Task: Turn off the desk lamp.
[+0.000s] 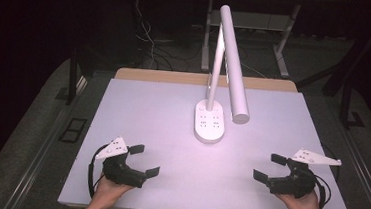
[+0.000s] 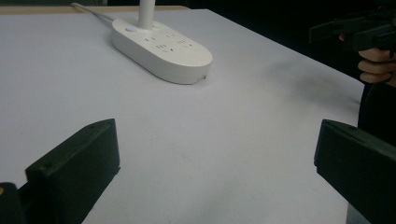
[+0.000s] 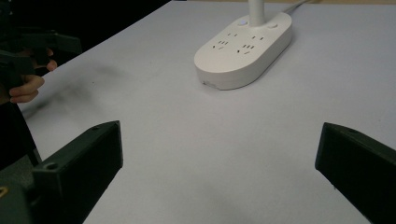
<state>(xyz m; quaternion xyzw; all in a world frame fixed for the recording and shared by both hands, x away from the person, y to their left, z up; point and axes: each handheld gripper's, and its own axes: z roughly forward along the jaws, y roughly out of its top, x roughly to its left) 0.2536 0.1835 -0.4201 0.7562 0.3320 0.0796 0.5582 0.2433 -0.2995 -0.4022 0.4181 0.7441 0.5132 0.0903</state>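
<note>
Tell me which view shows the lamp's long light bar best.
The high view. There the lamp's light bar runs whole from its top down to its rounded end above the lamp base. The left gripper view and right gripper view catch the base and the foot of the stem, cropped at the top edge.

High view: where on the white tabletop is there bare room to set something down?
The white tabletop is bare left and right of the white oval lamp base with sockets, and in the near strip between the open left gripper and open right gripper. Only the middle is crowded: the white tubular lamp head overhangs the base.
</note>
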